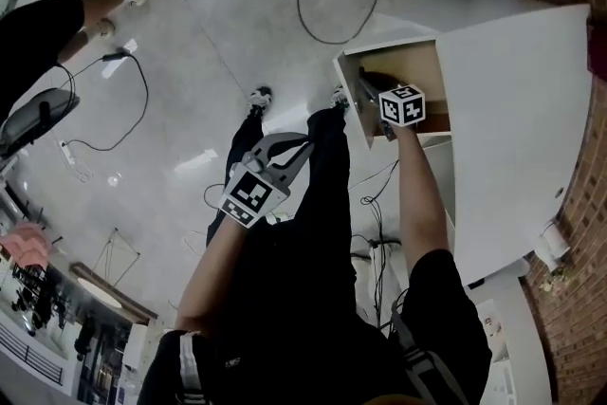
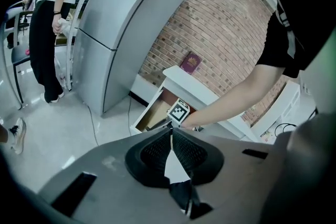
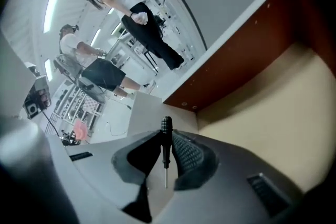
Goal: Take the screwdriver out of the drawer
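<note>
Found screwdriver (image 3: 166,150) pinched between right gripper (image 3: 167,136) jaws, down inside open drawer (image 1: 422,62) at 2 o'clock. Saw left gripper (image 2: 171,131) closed tight on nothing, idle mid-frame. Judged grab done, lift-out pending.

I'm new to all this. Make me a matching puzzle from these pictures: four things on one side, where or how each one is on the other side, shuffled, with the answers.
Things
1. screwdriver
2. left gripper
3. drawer
4. maroon booklet

Places or states
A. lies on top of the white cabinet
B. pulled open, with the right gripper reaching into it
C. pinched between the right gripper's jaws
D. shut on nothing, held away from the drawer

Pairs: 1-C, 2-D, 3-B, 4-A
</note>
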Action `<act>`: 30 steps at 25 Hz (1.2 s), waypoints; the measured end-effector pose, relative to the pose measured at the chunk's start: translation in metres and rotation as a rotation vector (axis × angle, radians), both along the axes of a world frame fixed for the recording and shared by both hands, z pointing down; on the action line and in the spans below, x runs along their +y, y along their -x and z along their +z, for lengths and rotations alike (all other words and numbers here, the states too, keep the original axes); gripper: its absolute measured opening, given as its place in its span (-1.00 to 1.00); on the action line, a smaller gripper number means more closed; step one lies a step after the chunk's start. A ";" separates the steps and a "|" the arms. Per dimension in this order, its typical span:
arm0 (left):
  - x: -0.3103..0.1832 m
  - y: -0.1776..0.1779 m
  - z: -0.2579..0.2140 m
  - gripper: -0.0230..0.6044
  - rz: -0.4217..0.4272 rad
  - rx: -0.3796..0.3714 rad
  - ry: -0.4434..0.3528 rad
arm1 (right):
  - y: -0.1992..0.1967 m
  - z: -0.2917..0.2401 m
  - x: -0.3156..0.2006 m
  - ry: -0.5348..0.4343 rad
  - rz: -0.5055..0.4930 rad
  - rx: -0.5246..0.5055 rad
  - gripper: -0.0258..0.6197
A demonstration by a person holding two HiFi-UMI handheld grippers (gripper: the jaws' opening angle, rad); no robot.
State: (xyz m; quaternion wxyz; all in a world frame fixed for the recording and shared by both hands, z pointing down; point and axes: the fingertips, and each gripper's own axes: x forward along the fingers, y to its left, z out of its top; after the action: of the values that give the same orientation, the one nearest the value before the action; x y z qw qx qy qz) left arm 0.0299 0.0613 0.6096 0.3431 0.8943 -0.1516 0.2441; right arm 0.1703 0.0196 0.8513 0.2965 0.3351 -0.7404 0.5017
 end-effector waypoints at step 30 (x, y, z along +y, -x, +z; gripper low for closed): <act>-0.005 0.023 -0.148 -0.86 0.309 0.065 -0.255 | 0.049 -0.288 0.092 -0.320 0.278 0.013 -0.55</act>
State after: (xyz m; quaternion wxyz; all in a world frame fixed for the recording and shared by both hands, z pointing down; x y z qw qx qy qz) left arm 0.0066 0.0562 0.4613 0.1902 0.9505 -0.0313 0.2436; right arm 0.1212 0.1119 0.5628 0.1722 0.4798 -0.7553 0.4118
